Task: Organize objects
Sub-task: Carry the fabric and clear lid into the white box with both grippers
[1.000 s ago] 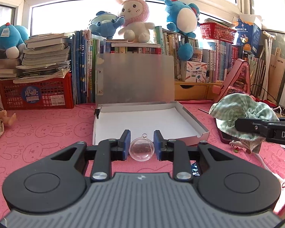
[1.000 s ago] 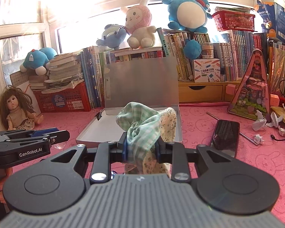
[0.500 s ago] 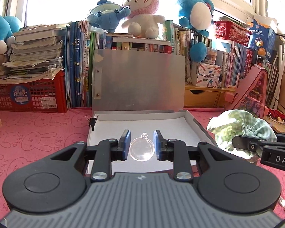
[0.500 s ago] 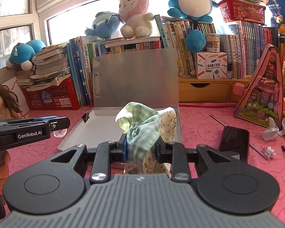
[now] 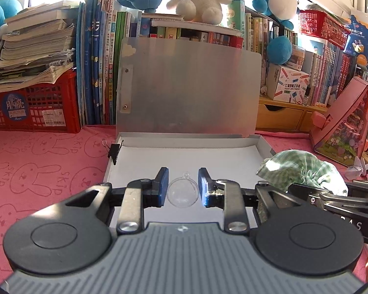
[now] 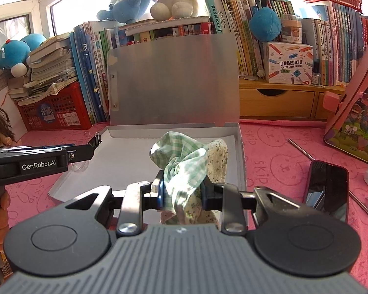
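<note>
My left gripper (image 5: 183,189) is shut on a clear plastic ball (image 5: 182,193) with a small loop on top, held over the front part of the open white box (image 5: 184,156). My right gripper (image 6: 181,191) is shut on a bunched green checked cloth (image 6: 184,161), held over the box's right side (image 6: 240,147). The cloth also shows at the right in the left wrist view (image 5: 304,171). The left gripper also shows at the left in the right wrist view (image 6: 49,158), the ball beneath it (image 6: 79,166). The box's grey lid (image 5: 189,88) stands upright behind it.
A black binder clip (image 5: 114,150) sits on the box's left rim. A black phone (image 6: 327,189) and a metal rod (image 6: 301,149) lie on the pink mat to the right. A pink triangular toy house (image 5: 343,122), red crates (image 5: 32,107), books and plush toys line the back.
Both grippers have moved forward toward the box, carrying the ball and the cloth; they now hang over the box's interior. Neither grip has changed.
</note>
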`<state>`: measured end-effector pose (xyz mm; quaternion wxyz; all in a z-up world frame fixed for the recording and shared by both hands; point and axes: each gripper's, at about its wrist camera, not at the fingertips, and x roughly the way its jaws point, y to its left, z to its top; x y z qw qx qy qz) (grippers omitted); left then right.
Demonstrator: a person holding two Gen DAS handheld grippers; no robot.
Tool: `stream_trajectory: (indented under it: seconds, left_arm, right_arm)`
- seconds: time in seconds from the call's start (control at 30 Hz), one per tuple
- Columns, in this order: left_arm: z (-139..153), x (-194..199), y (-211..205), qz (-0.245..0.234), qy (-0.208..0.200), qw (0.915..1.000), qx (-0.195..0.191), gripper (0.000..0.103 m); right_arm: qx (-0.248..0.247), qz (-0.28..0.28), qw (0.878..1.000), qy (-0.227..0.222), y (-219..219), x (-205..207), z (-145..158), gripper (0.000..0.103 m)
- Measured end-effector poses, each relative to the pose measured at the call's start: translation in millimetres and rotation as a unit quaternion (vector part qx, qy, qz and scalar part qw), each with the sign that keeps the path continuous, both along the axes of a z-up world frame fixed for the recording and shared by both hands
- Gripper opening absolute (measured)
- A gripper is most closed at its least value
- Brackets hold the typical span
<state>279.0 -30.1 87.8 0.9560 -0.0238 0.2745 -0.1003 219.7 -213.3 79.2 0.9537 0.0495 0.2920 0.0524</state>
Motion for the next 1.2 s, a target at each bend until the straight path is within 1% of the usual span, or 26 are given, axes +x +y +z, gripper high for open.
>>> stream_trajectory:
  seconds: [0.13,0.27,0.4,0.73,1.07,1.2]
  left_arm:
    - [-11,10,-4,0.002,0.01,0.9999,0.014,0.031]
    - [-23,20,-6,0.005,0.024,0.9994,0.024,0.031]
    - [-34,28,-8,0.01,0.035,0.9989,0.03,0.031]
    - [-52,40,-9,0.018,0.055,0.9976,0.036,0.031]
    - [-65,44,-17,0.016,0.068,0.9965,0.044,0.031]
    - [-67,44,-19,0.012,0.071,0.9963,0.047,0.031]
  right_arm:
    - [0.001,0.004,1.0,0.022,-1,15,-14,0.032]
    - [0.014,0.0,0.999,0.046,-5,27,-27,0.032]
    - [0.013,-0.004,0.998,0.058,-5,34,-36,0.032]
    - [0.002,-0.009,0.997,0.078,-5,46,-51,0.033]
    - [-0.014,-0.004,0.997,0.078,1,48,-53,0.035]
    - [-0.012,-0.005,0.997,0.077,1,48,-52,0.039]
